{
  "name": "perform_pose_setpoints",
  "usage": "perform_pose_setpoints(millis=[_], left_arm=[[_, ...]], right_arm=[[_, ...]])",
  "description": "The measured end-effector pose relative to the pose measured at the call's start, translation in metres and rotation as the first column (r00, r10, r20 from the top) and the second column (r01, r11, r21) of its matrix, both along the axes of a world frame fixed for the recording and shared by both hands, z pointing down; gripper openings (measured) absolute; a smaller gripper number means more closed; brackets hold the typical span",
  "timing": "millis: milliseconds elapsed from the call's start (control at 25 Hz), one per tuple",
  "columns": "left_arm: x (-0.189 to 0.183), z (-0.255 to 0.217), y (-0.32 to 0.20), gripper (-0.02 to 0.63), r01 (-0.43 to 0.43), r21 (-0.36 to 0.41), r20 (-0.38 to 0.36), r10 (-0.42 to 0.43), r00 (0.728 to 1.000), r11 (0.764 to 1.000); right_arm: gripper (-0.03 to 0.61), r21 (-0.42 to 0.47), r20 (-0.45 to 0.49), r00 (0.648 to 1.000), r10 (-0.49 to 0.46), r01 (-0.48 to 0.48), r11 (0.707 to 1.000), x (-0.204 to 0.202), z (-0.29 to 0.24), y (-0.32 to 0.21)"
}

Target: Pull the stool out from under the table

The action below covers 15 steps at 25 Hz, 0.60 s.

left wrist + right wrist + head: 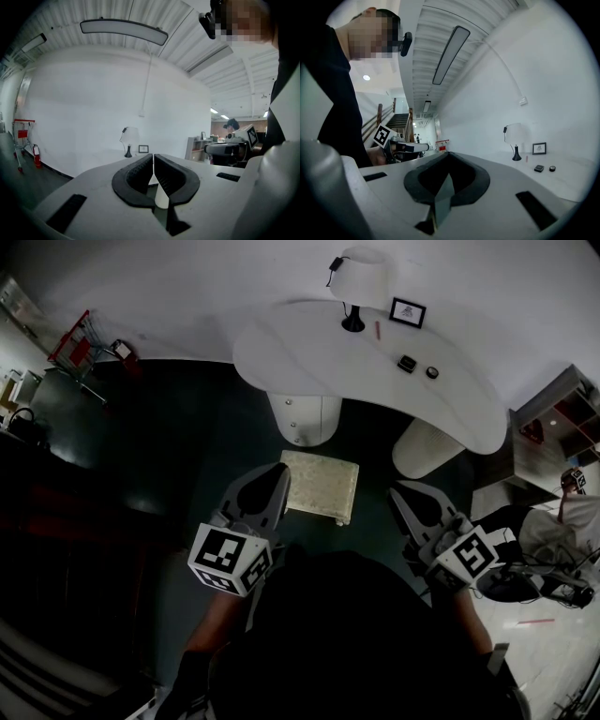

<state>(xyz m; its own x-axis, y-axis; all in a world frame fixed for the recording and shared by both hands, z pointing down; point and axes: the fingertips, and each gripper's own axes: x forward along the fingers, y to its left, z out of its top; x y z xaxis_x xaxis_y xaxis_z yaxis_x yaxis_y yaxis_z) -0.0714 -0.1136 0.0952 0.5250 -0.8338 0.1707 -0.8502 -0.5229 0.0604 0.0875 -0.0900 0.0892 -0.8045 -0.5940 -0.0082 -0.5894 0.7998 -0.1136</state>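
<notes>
Since pale square cushioned stool [320,486] is seen clear of edge of white curved table [309,352] — pull judged done; left gripper [280,473], right gripper [397,492] clenched, empty.

Readable text: none was legible in any view.
Left marker cube [231,560]: black-and-white square patterns only, no characters.
Right marker cube [472,557]: the same.
Framed picture [408,312], far edge of the table [309,352]: print was too small to read.
</notes>
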Motion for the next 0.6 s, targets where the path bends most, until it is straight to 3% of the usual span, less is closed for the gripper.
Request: perform_pose_setpoints(millis=[600], left_arm=[[0.0024,0.0045,0.0012,0.020,-0.010,-0.011,-0.003,0.010,1.000,1.000]], right_arm=[[0.017,-0.029,0.000,1.000,-0.002,0.002,1.000,-0.0040,0.0083,0.0024]])
